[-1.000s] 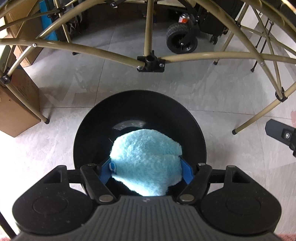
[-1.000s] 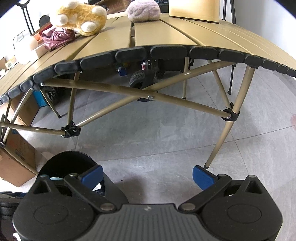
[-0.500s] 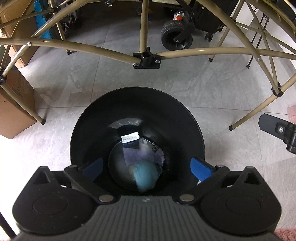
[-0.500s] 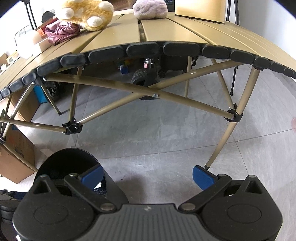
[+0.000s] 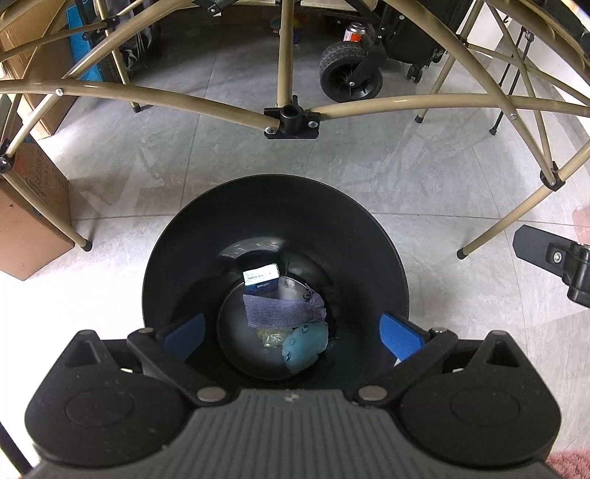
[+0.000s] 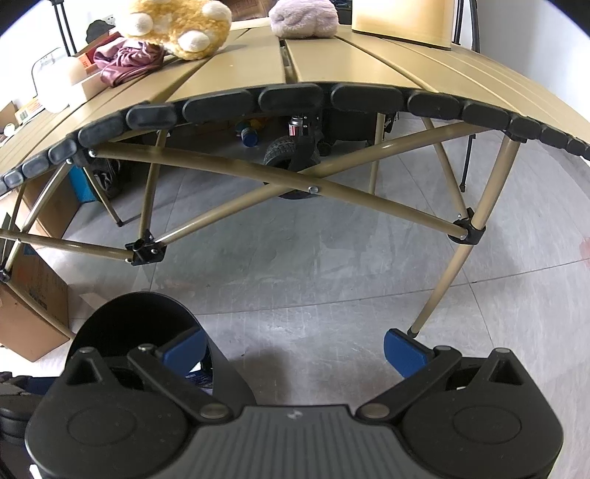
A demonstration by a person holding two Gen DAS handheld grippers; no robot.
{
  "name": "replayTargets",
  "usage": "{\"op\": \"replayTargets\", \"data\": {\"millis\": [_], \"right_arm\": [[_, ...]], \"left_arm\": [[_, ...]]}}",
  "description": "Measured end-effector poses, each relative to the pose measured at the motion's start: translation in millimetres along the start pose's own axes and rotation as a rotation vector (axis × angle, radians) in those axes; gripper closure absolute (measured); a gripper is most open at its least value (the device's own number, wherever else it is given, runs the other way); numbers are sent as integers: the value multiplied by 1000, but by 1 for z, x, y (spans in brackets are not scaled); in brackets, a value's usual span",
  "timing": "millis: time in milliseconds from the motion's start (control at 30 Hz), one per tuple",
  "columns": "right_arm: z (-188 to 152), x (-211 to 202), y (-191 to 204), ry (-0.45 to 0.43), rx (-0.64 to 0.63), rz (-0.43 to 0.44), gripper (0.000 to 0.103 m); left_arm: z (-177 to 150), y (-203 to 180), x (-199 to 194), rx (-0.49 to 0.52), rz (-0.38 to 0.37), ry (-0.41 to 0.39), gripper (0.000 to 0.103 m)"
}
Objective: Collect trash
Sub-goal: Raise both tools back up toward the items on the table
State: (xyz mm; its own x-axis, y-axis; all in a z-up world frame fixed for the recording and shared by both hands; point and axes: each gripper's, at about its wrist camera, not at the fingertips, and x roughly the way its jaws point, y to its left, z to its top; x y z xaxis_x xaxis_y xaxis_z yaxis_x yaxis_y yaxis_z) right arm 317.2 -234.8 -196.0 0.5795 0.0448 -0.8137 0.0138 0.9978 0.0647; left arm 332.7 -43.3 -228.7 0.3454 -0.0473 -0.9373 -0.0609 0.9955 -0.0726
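Tile floor; bin (image 5: 274, 221) contents: left view only.

Left wrist view: gripper body covers the near rim of the black trash bin (image 5: 191, 258) and part of its floor. Print on the small white-and-blue box (image 5: 261, 279) too small to read. Pale crinkly scrap (image 5: 272, 337) between the purple cloth (image 5: 280, 313) and the blue plush (image 5: 306, 346): can't tell what it is. Black bracket (image 5: 553, 254) cut off by right edge. Cardboard box (image 5: 25, 228) cut by left edge, lettering unreadable.

Right wrist view: bin (image 6: 140, 324) mostly behind the gripper, contents hidden. Yellow plush (image 6: 177, 25), pink plush (image 6: 304, 16) and tan board (image 6: 402, 22) cropped by top edge. Items under the folding table (image 6: 243, 73) in shadow, unclear.
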Motion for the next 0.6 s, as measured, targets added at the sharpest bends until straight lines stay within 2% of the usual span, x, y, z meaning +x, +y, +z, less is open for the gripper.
{"op": "replayTargets", "data": {"millis": [600], "right_arm": [[2, -3, 2, -9, -10, 5, 0]], "left_arm": [[1, 1, -10, 3, -6, -28, 0]]}}
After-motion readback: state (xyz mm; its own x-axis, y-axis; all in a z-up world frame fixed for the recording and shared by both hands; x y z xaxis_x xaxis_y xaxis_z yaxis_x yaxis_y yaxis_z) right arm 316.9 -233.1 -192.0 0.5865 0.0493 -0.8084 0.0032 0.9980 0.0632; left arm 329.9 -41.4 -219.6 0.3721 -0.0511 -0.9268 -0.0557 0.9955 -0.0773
